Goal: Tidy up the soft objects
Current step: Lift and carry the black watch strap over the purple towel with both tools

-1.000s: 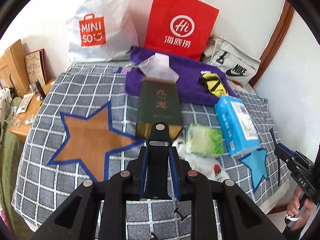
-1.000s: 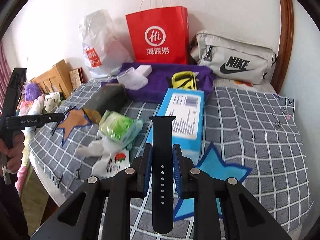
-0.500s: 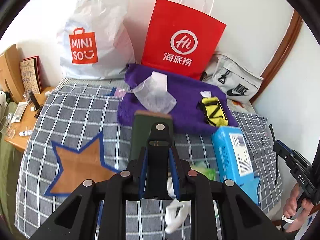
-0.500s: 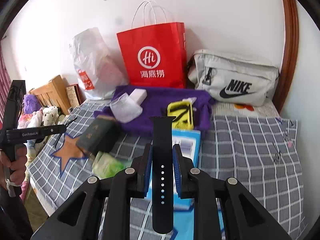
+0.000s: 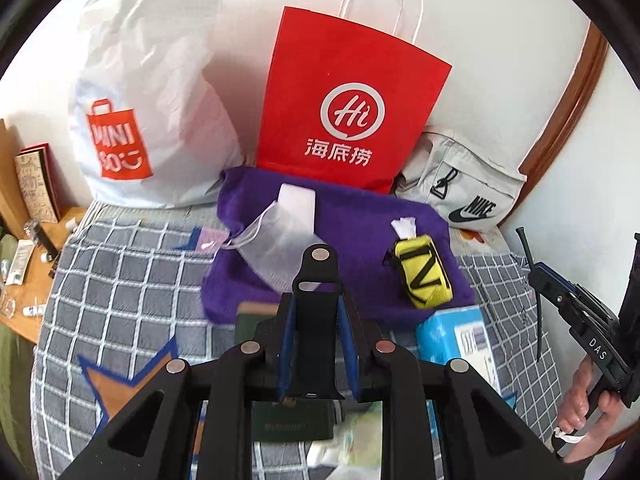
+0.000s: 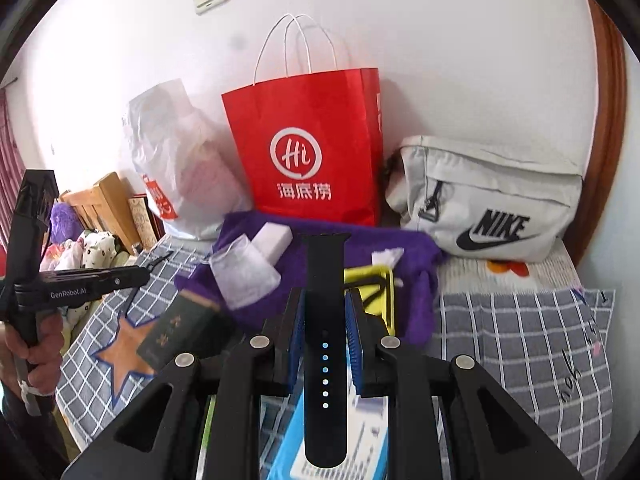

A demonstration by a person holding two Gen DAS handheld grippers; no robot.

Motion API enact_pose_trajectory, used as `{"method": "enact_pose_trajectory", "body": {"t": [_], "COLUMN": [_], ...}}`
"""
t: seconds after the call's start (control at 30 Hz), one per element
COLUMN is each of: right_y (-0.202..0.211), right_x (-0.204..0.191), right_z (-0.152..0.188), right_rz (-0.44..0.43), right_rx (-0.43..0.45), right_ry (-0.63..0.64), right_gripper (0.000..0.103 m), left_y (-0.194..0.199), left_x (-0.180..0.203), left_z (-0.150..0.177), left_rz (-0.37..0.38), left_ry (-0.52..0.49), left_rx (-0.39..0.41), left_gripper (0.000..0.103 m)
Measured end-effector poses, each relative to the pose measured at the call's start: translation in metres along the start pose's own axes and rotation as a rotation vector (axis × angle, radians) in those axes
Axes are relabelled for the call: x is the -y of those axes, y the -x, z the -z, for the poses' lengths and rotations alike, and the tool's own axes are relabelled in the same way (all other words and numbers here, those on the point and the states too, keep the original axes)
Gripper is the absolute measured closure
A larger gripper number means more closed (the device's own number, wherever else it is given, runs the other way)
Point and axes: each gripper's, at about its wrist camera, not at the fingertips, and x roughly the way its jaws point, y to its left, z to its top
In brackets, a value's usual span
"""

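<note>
Between the right gripper's (image 6: 325,322) clamped fingers stood a black holed watch strap (image 6: 325,344); the left gripper (image 5: 318,334) pinched its black buckle half (image 5: 316,320).

Two handheld grippers are raised side by side, both pointing forward. The left gripper (image 5: 316,344) has its blue-padded fingers (image 5: 286,344) pressed against a short black strap piece (image 5: 316,300) standing upright between them. The right gripper (image 6: 325,344) is likewise clamped, its fingers (image 6: 354,344) pinching a long black strap (image 6: 324,320) with a row of holes. The left hand (image 6: 38,356) grips its handle low at the frame edge; the right hand (image 5: 588,404) wraps its own handle.
</note>
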Motion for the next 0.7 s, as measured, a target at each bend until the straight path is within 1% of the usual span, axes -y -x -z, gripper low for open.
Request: {"method": "enact_pose_trajectory", "body": {"t": [0.2, 0.33, 0.47, 0.57, 0.7], "right_y": [-0.028, -0.045, -0.063, -0.08, -0.101], "right_x": [0.01, 0.017, 0.026, 0.032, 0.04], "right_z": [-0.031, -0.049, -0.053, -0.052, -0.043], "right_rz": [-0.01, -0.013, -0.017, -0.019, -0.052], "right_rx": [0.022, 0.038, 0.035, -0.006, -0.053], "right_ry": [-0.011, -0.015, -0.034, -0.04, -0.057], "right_gripper": [0.083, 0.083, 0.083, 0.083, 0.083], "left_y": [-0.022, -0.04, -0.057, -0.072, -0.089], "left_x": [0.004, 0.005, 0.003, 0.0, -0.002], "left_z": [-0.026, -0.042, -0.055, -0.058, -0.058], "left_rz": [0.002, 0.017, 0.042, 0.035, 0.033], "left_ry": [-0.016, -0.017, 0.002, 0.007, 0.0], "left_rx": [0.007, -0.001, -0.008, -0.017, -0.046], "left_gripper": [0.082, 0.082, 0.082, 0.082, 0.082]}}
